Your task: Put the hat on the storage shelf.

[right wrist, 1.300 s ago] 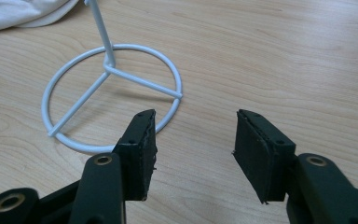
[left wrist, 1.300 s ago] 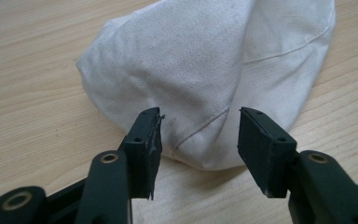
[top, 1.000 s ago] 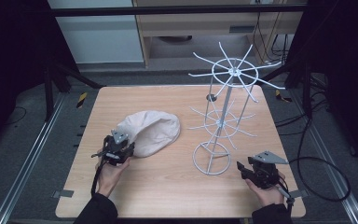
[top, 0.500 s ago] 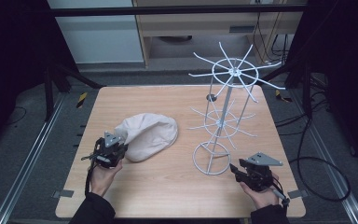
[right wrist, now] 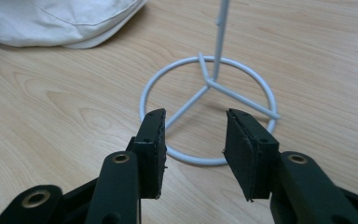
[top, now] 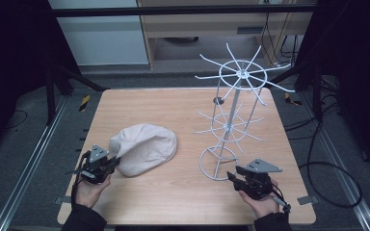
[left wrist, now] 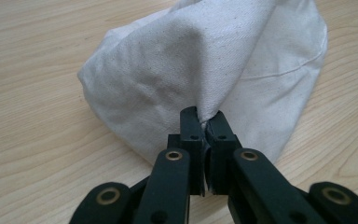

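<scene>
**Cap pinched at its edge as wire stand waited**

The left gripper [top: 110, 163] was clamped on a fold at the near edge of a soft, off-white cloth cap [top: 144, 148], which lay on the left half of the table with that corner drawn up between the closed jaws [left wrist: 203, 125]. The hold looked narrow, so a clean lift would likely call for a slow, steady raise that let the fabric hang free before it travelled toward the white wire display stand with spoked tiers [top: 231, 126], standing to the right of the cap. The right gripper [top: 232, 176] sat just before the stand's ring base [right wrist: 209, 109], its jaws apart and empty; closing it on the ring would probably steady the light frame while the cap was hung on a spoke. The work went on over a pale wood-grain table [top: 173, 101], ringed by a dark metal frame, grey floor, trailing cables and a beige cabinet behind.
</scene>
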